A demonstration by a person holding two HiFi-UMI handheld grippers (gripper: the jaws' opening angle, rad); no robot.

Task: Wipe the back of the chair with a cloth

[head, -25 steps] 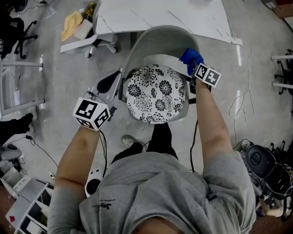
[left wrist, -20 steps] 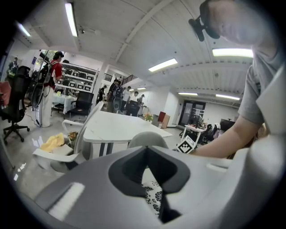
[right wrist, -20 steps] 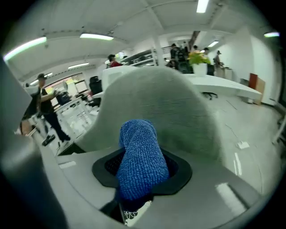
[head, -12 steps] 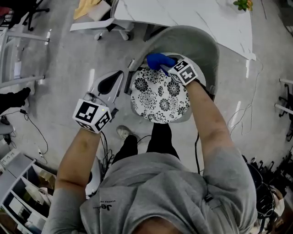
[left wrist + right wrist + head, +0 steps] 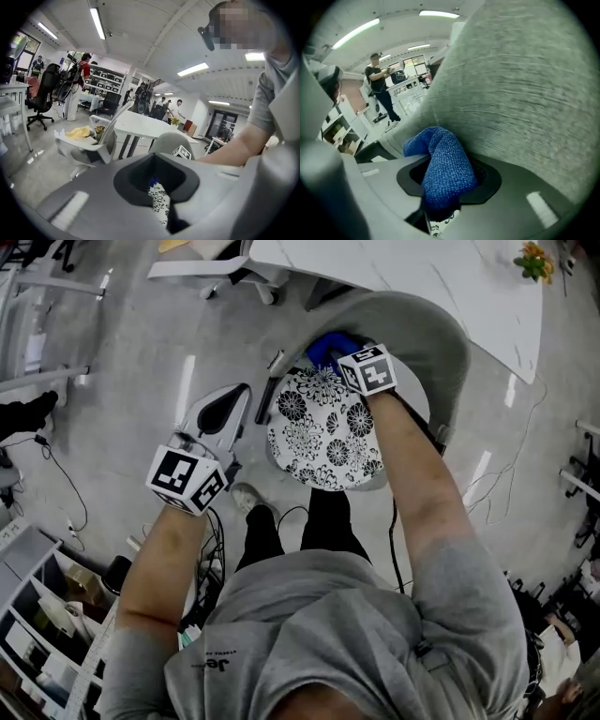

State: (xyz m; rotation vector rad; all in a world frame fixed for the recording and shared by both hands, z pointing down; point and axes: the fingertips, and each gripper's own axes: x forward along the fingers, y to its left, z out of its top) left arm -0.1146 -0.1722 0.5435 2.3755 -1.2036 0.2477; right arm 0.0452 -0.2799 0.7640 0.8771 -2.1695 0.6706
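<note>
Against the chair back's inner face: cloth mid-wipe

Right gripper (image 5: 325, 356) is clamped on the blue cloth (image 5: 328, 343), bunching it onto the grey chair back (image 5: 442, 332) near its left edge, likely for rubbing pressure. Left gripper (image 5: 236, 401), jaws together and empty, hangs clear beside the seat (image 5: 328, 432).

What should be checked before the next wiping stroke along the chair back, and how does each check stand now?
1. Blue knitted cloth gripped: ok, the right tool has its jaws shut on it.
2. Cloth on the grey fabric chair back: ok, pressed against its inner face.
3. Left tool clear: ok, shut, empty, beside the chair.
4. Black-and-white floral seat cushion settled on the seat: ok.
5. Dirt left on the back: cannot tell.
</note>
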